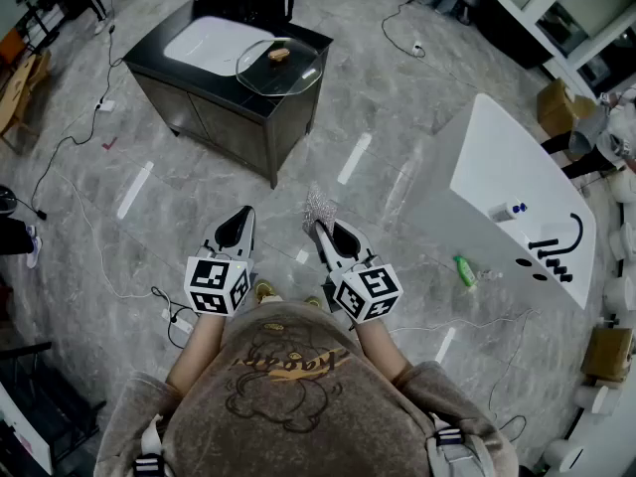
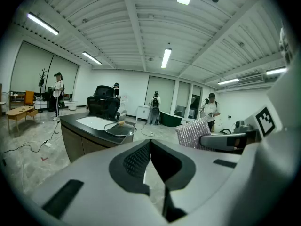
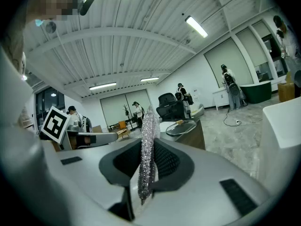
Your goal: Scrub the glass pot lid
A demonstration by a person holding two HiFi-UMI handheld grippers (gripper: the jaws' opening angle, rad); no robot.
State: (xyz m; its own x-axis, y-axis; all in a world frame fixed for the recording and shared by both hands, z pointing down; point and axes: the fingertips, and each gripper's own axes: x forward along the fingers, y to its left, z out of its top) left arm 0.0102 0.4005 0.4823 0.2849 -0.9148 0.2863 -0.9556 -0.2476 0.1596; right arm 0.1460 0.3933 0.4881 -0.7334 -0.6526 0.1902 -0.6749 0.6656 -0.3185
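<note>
Right gripper (image 3: 148,147) pinching scrubber (image 3: 149,124), glass lid (image 1: 294,76) distant

Far left, a clear glass pot lid (image 1: 279,67) lies on a black counter (image 1: 149,48) with a white basin (image 1: 214,46). The near scrubbing cloth (image 1: 317,208) glitters silver. The floor (image 1: 397,117) is grey and marble-veined; the bottle (image 1: 464,270) on the right is green.

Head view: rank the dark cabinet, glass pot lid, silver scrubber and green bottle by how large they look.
1. dark cabinet
2. glass pot lid
3. silver scrubber and green bottle: similar in the picture, and the scrubber is nearer the camera, so left unranked.
</note>
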